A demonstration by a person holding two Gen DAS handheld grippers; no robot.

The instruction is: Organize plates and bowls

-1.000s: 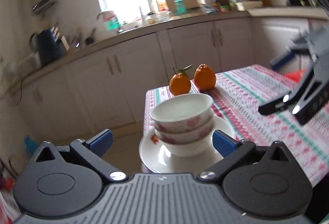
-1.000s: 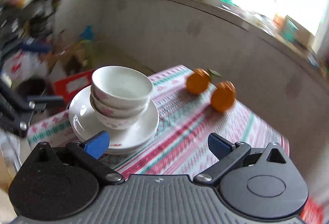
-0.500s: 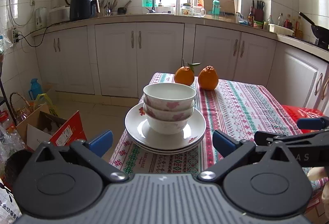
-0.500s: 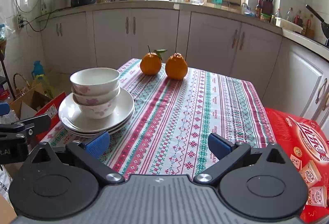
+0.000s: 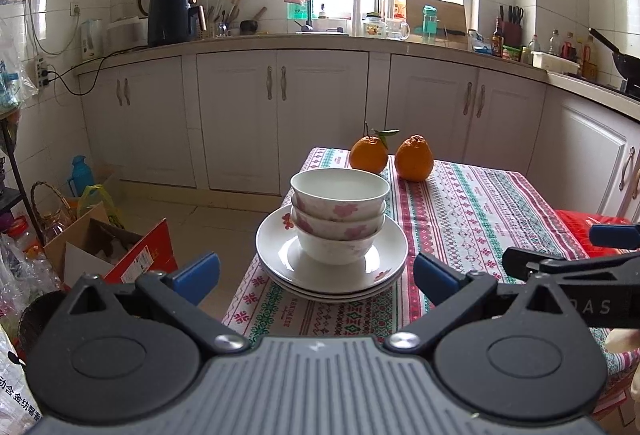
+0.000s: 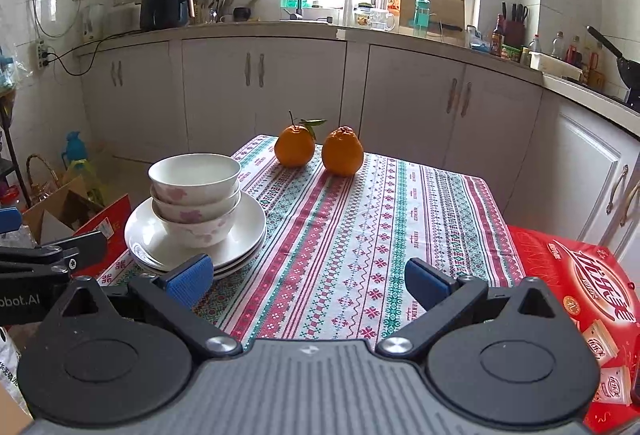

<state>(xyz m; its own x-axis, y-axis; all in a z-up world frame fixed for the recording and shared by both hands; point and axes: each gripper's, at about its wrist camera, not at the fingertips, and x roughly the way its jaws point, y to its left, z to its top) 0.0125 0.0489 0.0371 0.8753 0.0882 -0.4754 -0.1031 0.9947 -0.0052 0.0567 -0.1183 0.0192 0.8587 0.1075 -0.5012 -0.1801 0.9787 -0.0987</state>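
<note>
Red box [image 6: 576,287] | Chinese script | left gripper [image 6: 44,259] "obot.AI"

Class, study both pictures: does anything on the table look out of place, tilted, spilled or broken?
Nothing stands out. Three bowls sit nested upright on stacked plates; two oranges stand behind. No spills or chips show.

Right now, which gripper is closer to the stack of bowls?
Left. The left gripper faces the stack of bowls head-on, open, just short of the plates. The right gripper sits off to the stack's right, open over bare tablecloth.
</note>
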